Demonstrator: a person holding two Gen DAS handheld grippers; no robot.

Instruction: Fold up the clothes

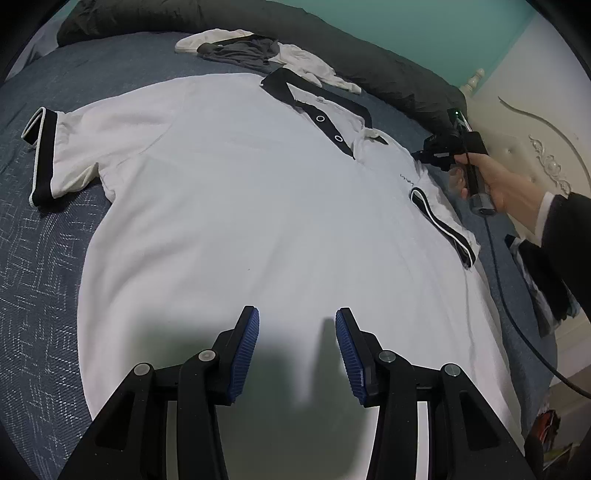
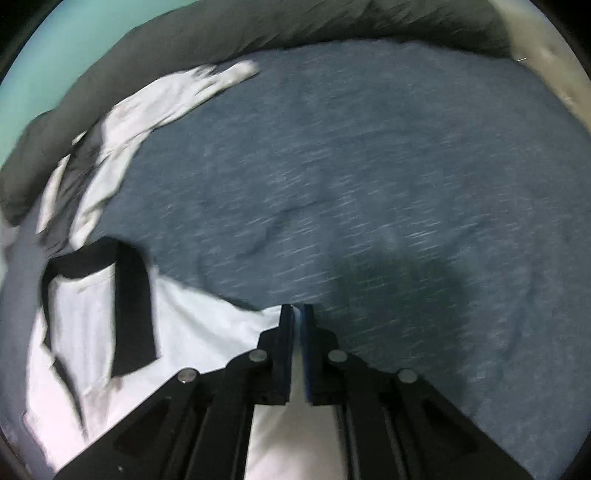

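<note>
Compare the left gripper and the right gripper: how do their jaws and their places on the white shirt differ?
The left gripper stands open over the white polo shirt's lower body, nothing between its pads; the right gripper is shut at the shirt's shoulder edge, apparently pinching fabric. Both have black fingers with blue pads and point down at the bed.

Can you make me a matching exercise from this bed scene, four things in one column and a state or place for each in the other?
Things:
1. polo shirt
2. left gripper
3. right gripper
4. clothes pile

States or places:
A. shut at the shirt's shoulder edge
B. open above the shirt's lower part
C. spread flat on the blue bedcover
D. bunched beside the dark pillow

Pairs: 1-C, 2-B, 3-A, 4-D
</note>
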